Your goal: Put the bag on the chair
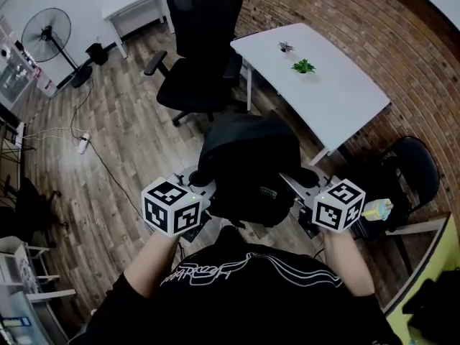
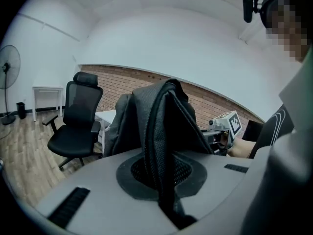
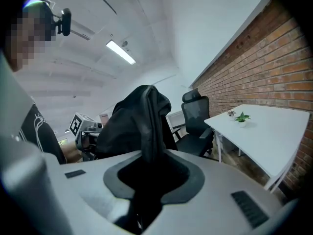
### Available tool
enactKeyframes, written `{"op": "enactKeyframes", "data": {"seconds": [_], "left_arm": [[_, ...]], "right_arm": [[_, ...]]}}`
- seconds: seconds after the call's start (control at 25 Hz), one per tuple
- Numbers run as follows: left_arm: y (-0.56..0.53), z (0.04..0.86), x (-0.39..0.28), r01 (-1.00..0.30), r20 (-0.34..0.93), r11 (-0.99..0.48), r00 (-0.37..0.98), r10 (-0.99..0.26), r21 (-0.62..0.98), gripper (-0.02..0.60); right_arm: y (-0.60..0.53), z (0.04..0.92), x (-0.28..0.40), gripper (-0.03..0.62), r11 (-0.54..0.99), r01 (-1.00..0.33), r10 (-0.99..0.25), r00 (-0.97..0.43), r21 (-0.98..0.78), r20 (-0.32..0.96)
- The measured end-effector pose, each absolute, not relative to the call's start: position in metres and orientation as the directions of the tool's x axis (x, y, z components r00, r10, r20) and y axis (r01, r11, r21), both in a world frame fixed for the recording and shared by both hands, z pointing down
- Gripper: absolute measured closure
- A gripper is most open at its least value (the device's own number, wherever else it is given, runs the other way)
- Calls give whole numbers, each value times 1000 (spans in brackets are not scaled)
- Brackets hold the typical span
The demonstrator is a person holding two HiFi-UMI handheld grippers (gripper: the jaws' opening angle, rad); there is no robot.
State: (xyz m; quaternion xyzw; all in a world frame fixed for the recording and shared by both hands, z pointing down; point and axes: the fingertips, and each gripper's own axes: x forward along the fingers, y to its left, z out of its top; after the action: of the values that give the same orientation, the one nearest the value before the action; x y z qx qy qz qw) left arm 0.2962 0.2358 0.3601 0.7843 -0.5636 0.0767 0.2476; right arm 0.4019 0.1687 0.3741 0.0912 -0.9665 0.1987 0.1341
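A black backpack (image 1: 248, 167) hangs in the air between my two grippers, in front of my chest. My left gripper (image 1: 205, 192) is shut on a mesh-lined strap of the bag (image 2: 161, 146). My right gripper (image 1: 295, 185) is shut on black fabric at the bag's other side (image 3: 146, 131). The black office chair (image 1: 201, 45) stands ahead on the wood floor, its seat empty; it also shows as the chair (image 2: 76, 126) at the left and the chair (image 3: 195, 124) behind the bag.
A white table (image 1: 316, 85) with a small green plant (image 1: 303, 66) stands right of the chair, along the brick wall. A second dark chair (image 1: 406, 167) is at the right. A fan (image 1: 47, 31) and a cable on the floor lie to the left.
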Motion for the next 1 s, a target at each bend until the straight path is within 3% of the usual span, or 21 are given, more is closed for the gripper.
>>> {"op": "enactKeyframes", "data": {"seconds": [1.0], "left_arm": [[151,392,105,-917,411,-189,332,-849,350,549]], "right_arm": [[82,402,209,517,892,-243,-91,-923,-382,374]]}}
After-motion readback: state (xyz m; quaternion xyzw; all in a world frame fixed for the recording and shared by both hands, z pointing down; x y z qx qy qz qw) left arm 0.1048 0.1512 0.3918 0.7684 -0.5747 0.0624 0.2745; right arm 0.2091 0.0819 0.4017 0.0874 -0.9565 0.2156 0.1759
